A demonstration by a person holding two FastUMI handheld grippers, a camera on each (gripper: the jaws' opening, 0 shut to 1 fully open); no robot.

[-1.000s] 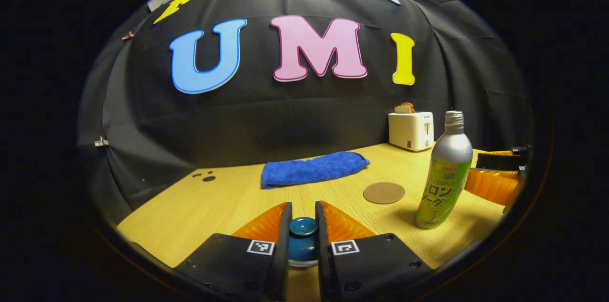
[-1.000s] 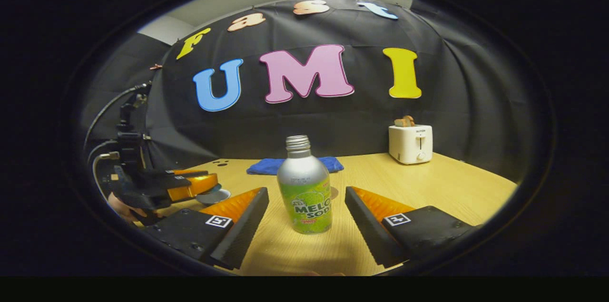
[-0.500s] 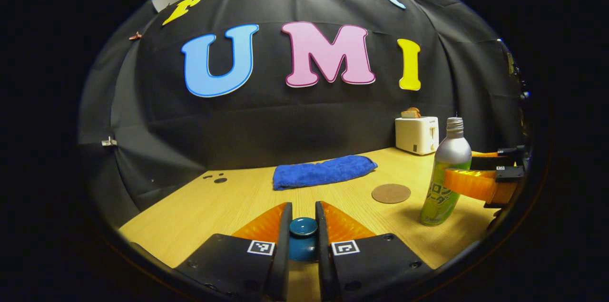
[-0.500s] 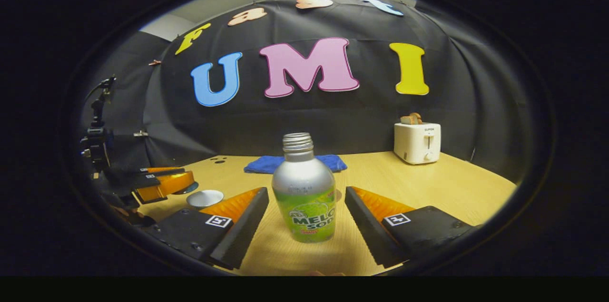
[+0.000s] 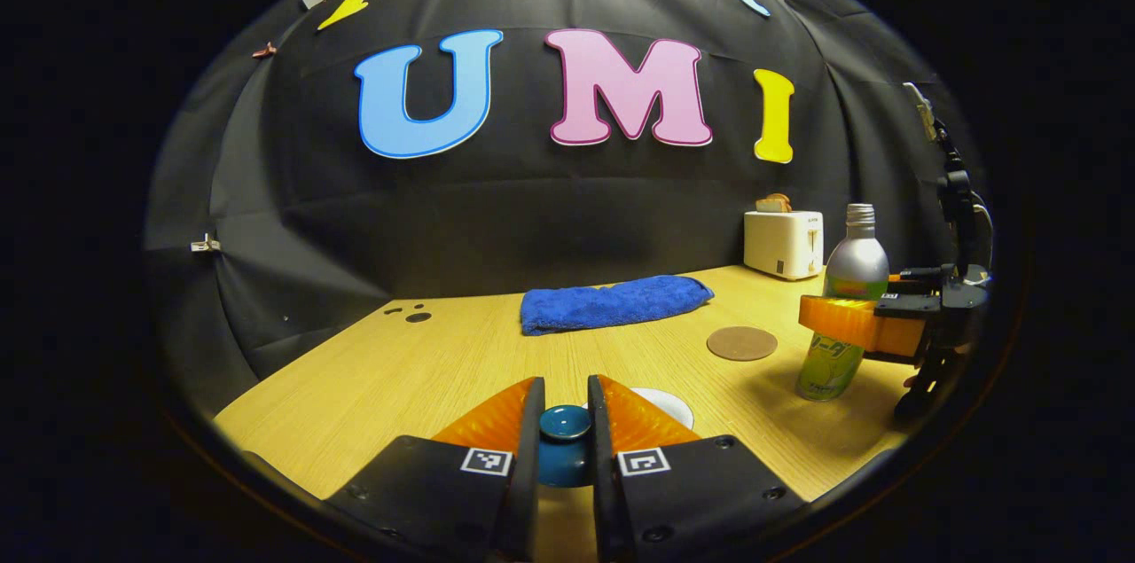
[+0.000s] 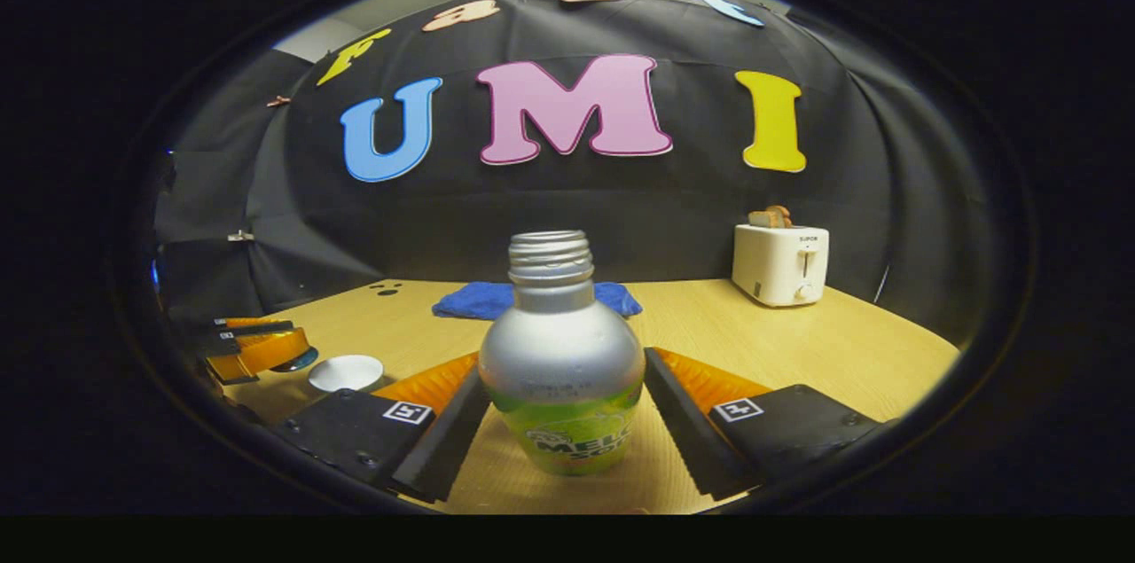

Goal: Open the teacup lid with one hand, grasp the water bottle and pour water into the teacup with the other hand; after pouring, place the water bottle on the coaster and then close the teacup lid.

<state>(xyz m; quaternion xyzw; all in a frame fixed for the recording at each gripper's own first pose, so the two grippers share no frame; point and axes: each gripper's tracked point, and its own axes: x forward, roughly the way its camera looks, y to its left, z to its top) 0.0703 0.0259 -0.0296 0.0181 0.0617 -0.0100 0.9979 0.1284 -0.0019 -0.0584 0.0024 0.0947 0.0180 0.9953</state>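
Since a second ago you're lifting the teacup lid (image 5: 565, 424) clear, so the open teacup (image 5: 667, 404) is now showing behind your left gripper (image 5: 564, 457), and your right gripper (image 6: 566, 408) is sliding in around the water bottle (image 6: 561, 359).

Going left to right: the left gripper is clamping the lid's knob between both fingers and holding it up over the near part of the table (image 5: 399, 368). The teacup is sitting just behind and right of it, white inside. Farther right, the coaster (image 5: 741, 343) is lying flat, with the bottle standing upright just right of it.

In the right gripper view the fingers are flanking the bottle's body, close to both sides, but I can't tell if they're pressing yet, so I'm calling it not closed on anything.

For the grab, you're probably wanting to squeeze on the wide part of the body, below the shoulder, and keep it square so it isn't twisting when you tilt. The cap is off, so lift it level or it'll likely slosh.

Other stuff: a blue towel (image 5: 614, 303) is lying at the far middle and a toaster (image 5: 782, 244) is sitting far right, both well out of the pour path. I'd guess the lid hand is the main obstacle, so keep it left of the cup.
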